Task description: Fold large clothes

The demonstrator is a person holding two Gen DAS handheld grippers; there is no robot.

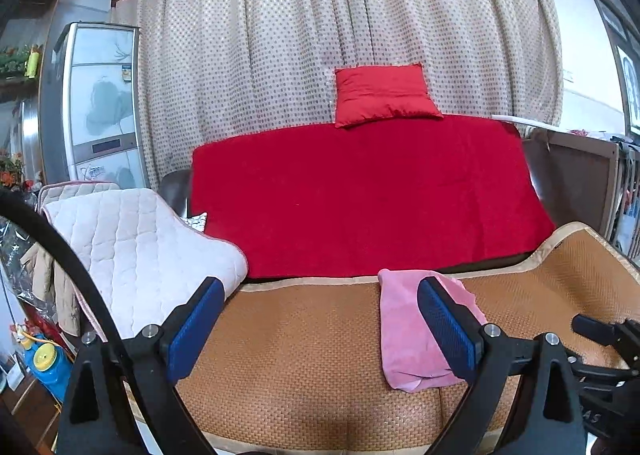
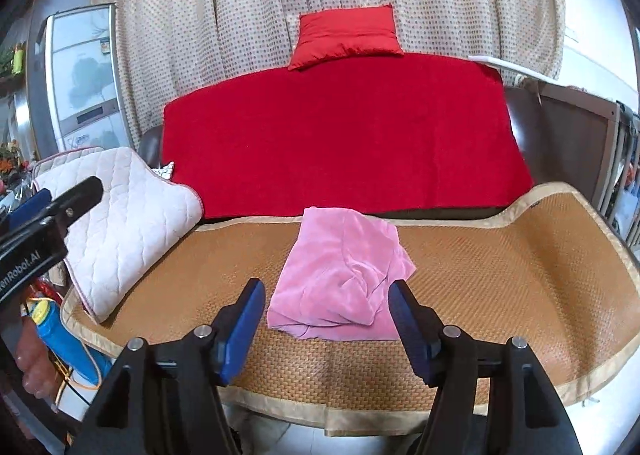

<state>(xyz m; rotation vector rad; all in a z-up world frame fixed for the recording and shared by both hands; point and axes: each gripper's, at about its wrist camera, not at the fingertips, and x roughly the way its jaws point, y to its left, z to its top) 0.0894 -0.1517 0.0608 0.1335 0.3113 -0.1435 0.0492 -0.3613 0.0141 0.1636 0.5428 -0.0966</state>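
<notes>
Left wrist view: low over the near edge of the woven mat (image 1: 304,355), facing the red blanket (image 1: 368,195) and dotted curtain (image 1: 280,35); pink cloth (image 1: 404,335) lower right, close. Right wrist view: slightly higher, tilted further down, same facing; pink cloth (image 2: 340,275) at centre. Shared: mat, blanket, red pillow (image 2: 346,35), curtain, quilted pad (image 2: 124,223) at left.

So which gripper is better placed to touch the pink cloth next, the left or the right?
Probably the right gripper: the pink cloth lies centred just ahead of its open jaws. The left gripper, also open, faces bare woven mat, with the cloth off towards its right finger.
</notes>
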